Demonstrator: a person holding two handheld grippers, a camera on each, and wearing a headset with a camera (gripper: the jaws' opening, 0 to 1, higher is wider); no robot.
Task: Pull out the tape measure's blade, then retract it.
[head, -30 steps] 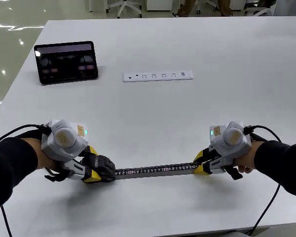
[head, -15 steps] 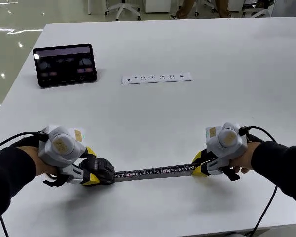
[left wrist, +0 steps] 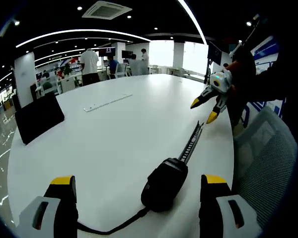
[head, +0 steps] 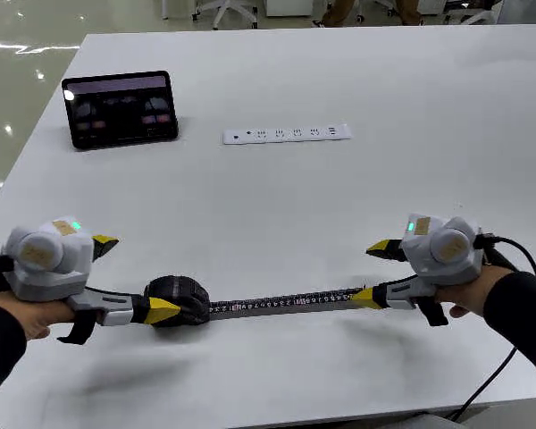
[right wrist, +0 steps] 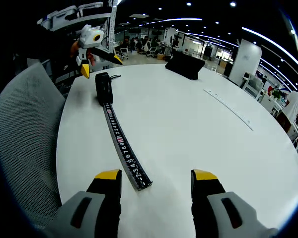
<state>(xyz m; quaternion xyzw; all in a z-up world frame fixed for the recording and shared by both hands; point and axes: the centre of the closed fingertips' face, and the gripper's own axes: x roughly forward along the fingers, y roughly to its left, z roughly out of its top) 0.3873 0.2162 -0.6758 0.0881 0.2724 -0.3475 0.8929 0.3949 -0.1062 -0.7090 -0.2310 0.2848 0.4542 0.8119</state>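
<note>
A black tape measure [head: 177,301] lies on the white table [head: 339,206] with its blade [head: 286,305] pulled out to the right. My left gripper [head: 132,277] is open just left of the case, and its near fingertip sits beside the case. In the left gripper view the case [left wrist: 164,183] lies loose between the spread jaws, and the blade [left wrist: 191,144] runs toward the right gripper [left wrist: 208,104]. My right gripper [head: 373,272] is open at the blade's end. The blade tip [right wrist: 139,181] rests flat on the table between its jaws, ungripped. Across the table I see the case [right wrist: 103,84] and the left gripper [right wrist: 100,64].
A dark tablet [head: 121,109] stands at the far left and a white power strip [head: 286,134] lies at the far middle. The table's near edge runs just below the tape. A grey mesh chair [right wrist: 25,134] stands beside the table.
Both grippers have opened and drawn apart outward. The left let go of the case and the right let go of the blade tip. The blade stays extended on the table.
</note>
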